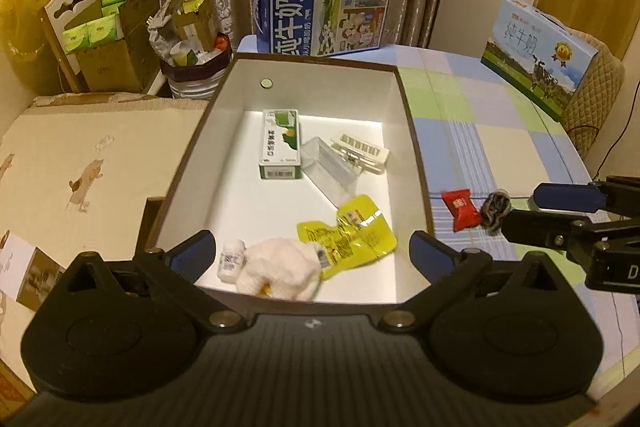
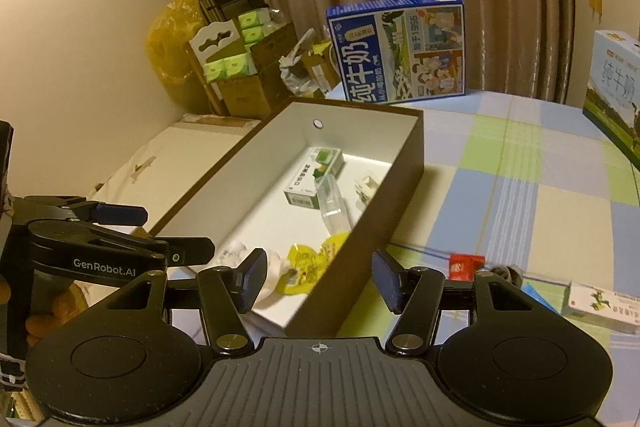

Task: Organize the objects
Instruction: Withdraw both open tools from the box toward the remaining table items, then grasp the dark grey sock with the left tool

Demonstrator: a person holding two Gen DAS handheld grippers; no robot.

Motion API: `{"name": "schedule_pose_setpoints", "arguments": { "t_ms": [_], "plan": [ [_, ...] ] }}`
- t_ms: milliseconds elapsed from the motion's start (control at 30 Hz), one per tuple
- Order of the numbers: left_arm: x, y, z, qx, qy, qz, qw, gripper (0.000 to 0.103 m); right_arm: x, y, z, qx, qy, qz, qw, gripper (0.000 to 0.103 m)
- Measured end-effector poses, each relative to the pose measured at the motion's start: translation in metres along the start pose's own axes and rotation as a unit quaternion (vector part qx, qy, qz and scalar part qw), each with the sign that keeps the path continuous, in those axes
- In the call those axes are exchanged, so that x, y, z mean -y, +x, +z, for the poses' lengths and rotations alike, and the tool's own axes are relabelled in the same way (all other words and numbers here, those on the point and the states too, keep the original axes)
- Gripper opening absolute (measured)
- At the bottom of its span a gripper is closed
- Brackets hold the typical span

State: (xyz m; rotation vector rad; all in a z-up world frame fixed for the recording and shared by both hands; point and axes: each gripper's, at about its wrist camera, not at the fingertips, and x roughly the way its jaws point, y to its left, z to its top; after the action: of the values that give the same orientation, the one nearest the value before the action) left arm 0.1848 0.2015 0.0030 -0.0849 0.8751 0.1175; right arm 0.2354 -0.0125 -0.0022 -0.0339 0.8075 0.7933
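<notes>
- Nearest: left gripper (image 1: 312, 251) tilted down over the near end of the brown box (image 1: 418, 163), jaws spread to their widest, nothing between the pads.
- Right gripper (image 2: 320, 281) tilted down across the box's near corner, jaws about half apart, gripping nothing.
- Inside the box, near to far: white cloth (image 1: 280, 271), small white bottle (image 1: 231, 259), yellow pouch (image 1: 348, 235), clear plastic case (image 1: 330, 167), green-and-white carton (image 1: 280, 149).
- Right of the box wall on the checked tablecloth (image 1: 480, 131): red candy packet (image 1: 461, 207), dark striped item (image 1: 495, 211) just beside it; open cloth beyond.
- Far table edge: blue milk carton (image 1: 324, 3).
</notes>
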Motion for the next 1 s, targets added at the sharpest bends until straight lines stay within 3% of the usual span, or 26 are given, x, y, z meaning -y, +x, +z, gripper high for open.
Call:
{"name": "schedule_pose_setpoints", "arguments": {
  "t_ms": [500,1000],
  "plan": [
    [0.073,-0.001,-0.024,-0.031,0.007,-0.012,0.9994,0.102,0.053,-0.041,-0.035,-0.022,0.024,-0.015,0.999,0.056],
    [0.143,0.019,-0.031,-0.061,0.030,-0.044,0.9967,0.102,0.126,-0.079,-0.063,-0.022,0.095,-0.057,0.994,0.057]
  ]
}}
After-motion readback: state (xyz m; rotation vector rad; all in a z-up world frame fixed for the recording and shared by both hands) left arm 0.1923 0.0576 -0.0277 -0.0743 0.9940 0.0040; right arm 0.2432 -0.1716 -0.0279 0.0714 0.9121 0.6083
